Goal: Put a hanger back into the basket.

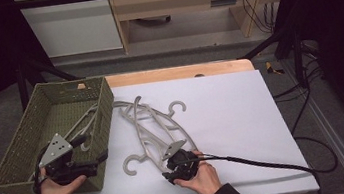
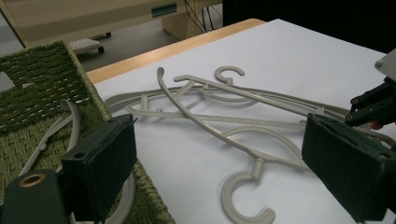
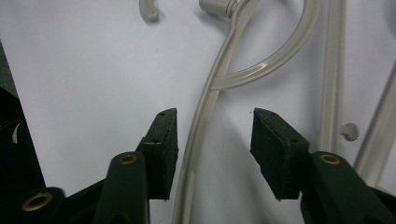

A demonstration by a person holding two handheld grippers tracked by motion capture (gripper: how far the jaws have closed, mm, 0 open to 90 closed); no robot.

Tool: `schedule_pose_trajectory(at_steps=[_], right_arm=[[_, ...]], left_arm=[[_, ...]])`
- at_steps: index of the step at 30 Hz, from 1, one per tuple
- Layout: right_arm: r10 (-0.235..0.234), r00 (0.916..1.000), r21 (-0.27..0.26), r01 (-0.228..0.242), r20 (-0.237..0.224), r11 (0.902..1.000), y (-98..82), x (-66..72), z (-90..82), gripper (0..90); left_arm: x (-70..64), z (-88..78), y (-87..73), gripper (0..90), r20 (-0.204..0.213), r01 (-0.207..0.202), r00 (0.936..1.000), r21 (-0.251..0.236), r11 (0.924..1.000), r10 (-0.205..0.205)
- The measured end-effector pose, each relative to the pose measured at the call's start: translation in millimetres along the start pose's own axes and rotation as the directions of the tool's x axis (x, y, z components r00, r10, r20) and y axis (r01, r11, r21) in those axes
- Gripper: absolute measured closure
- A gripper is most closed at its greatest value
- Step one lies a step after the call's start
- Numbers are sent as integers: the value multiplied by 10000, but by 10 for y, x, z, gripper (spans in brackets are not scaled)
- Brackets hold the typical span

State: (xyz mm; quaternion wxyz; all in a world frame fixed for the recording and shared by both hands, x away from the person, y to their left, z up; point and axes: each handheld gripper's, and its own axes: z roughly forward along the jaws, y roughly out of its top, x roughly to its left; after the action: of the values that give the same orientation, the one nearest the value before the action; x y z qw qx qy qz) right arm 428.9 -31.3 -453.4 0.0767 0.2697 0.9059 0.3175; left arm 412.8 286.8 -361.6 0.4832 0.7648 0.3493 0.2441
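Basket (image 1: 25,146): one, woven and green, at the left of the table; it stands half off the left edge of the white sheet (image 1: 233,119)
Hanger in basket (image 1: 84,119): one pale grey hanger lies inside, against the right wall; in the left gripper view its arm curves just past the left jaw
Left gripper (image 1: 93,147): held by the left hand (image 1: 56,189) over the near right corner of the basket; jaws spread wide with nothing between them; released; it touches nothing that I can make out
Hanger pile (image 1: 151,125): pale grey hangers tangled on the white sheet just right of the basket; three hooks count clearly, so about three hangers; the overlap keeps the count from being sure
Nearest hanger (image 3: 205,116): its hook (image 1: 132,163) lies at the near left of the pile; its thin arm runs down between the right gripper's jaws
Right gripper (image 3: 214,140): held by the right hand (image 1: 202,178) at the near end of the pile; jaws partly open and straddling the nearest hanger's arm; the left pad (image 3: 164,140) is just beside the arm, whether touching I cannot tell; the right pad (image 3: 275,144) stands clear; not yet clamped
White sheet: one, covering most of the wooden tabletop (image 1: 177,72)
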Motion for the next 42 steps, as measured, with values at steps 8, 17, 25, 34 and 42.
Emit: schedule_pose_trajectory(at_steps=[8,17,25,34,42], right_arm=[[-230,9996,556,240,-191,9982,-29,14,117,664],[271,9987,1066,-223,-441,9941,-21,-28,61,788],[296,9995,1287,-301,60,9912,-31,-100,-27,799],[-35,9995,876,9,301,9962,-36,-106,79,720],[523,9986,921,-527,62,9944,-25,-124,84,815]], left_arm=[[2,-8,1,105,-10,-14,10000,23,10000,14],[-8,2,-7,109,23,-37,10000,105,9999,37],[-8,-8,-2,111,14,-27,10000,66,10000,27],[-27,11,7,114,58,-106,9999,112,9999,106],[-54,14,16,116,157,-219,9996,114,9997,218]])
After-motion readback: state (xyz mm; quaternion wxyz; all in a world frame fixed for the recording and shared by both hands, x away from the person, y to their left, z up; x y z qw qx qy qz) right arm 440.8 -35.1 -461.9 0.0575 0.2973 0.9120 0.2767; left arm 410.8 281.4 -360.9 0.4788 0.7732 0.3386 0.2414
